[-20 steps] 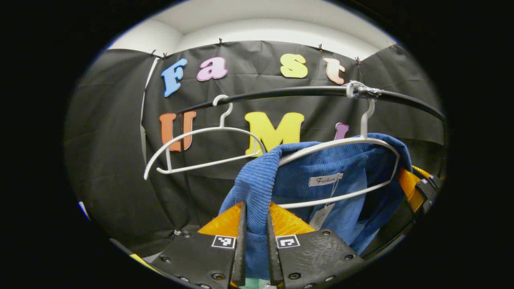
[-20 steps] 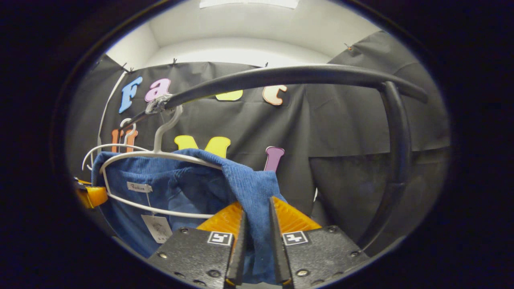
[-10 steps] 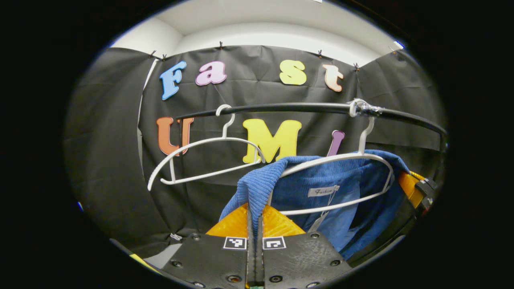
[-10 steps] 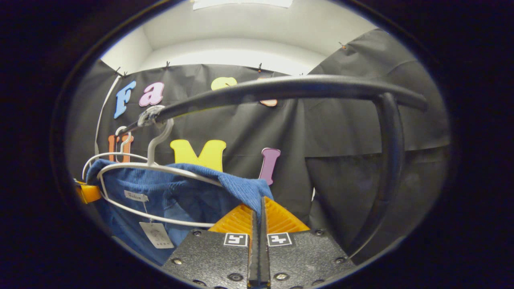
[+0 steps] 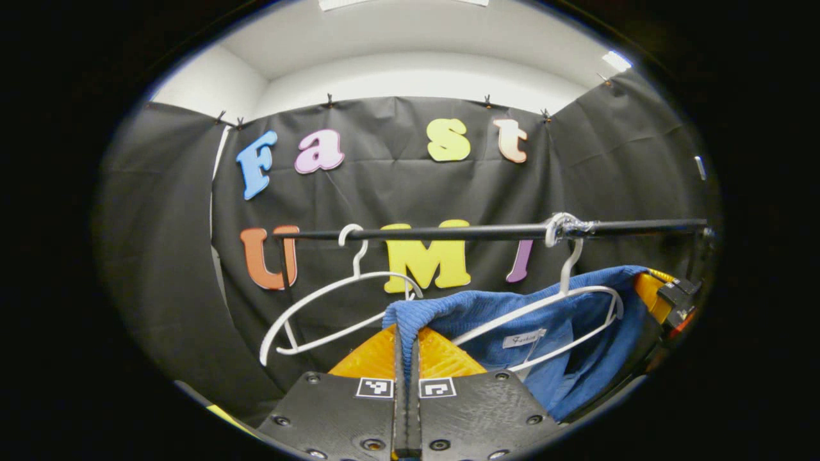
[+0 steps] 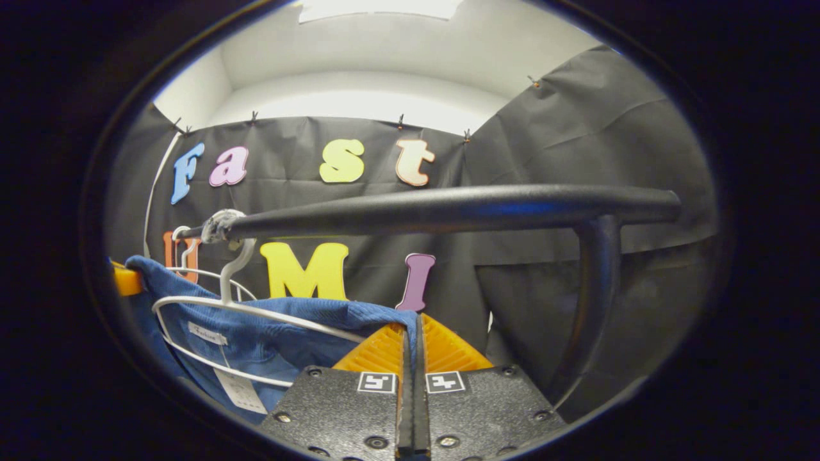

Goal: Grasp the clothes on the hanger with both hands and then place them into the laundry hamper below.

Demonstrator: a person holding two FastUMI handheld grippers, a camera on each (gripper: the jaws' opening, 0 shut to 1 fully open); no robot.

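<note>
black rail (image 6: 448,208) crosses just above both tools; its upright post (image 6: 592,301) blocks the right side.

A ribbed blue garment (image 5: 564,333) with a small white label (image 5: 523,339) and a pale paper tag (image 6: 242,392) hangs on a white hanger (image 5: 576,306). A second white hanger (image 5: 333,307) hangs bare. The rail (image 6: 448,208) is black, the ceiling (image 6: 384,57) white.

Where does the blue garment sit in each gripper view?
Left gripper view: blue garment at lower centre-right, draped on the white hanger.
Right gripper view: blue garment at lower left.
Shared landmark: the black rail that carries the hanger.
</note>
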